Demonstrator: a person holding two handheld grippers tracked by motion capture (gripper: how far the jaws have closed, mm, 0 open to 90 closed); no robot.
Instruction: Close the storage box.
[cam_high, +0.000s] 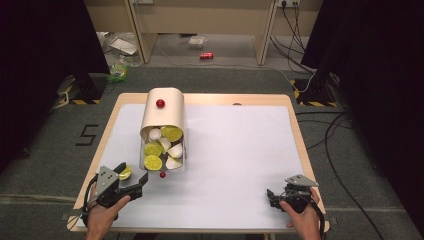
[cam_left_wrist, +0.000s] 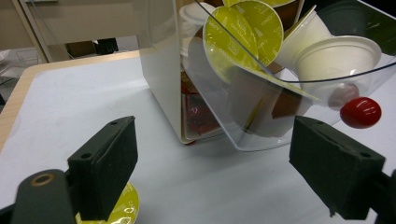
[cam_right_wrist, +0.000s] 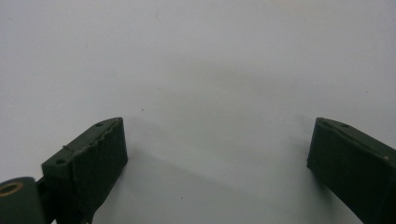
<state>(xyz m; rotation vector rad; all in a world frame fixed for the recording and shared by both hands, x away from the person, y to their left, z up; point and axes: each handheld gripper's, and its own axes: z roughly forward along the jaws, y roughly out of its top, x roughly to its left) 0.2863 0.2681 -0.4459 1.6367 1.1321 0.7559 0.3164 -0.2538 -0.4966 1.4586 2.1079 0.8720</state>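
cream capsule dispenser (cam_high: 163, 116) stood on white bench (cam_high: 235, 150), clear drawer (cam_left_wrist: 280, 100) tilted open, filled with green-lidded pods (cam_left_wrist: 243, 32); lid print too small to be read. left hand-held gripper (cam_high: 131, 179) held apart just beside loose pod (cam_high: 125, 173); right hand-held gripper (cam_high: 274, 196) held apart over bare bench.

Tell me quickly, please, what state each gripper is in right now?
Left gripper: open, holding nothing, facing the clear bin.
Right gripper: open, holding nothing, over the white table cover.

Capsules (cam_high: 153, 162) in dispenser (cam_high: 163, 117) (one capsule (cam_high: 125, 173) left)
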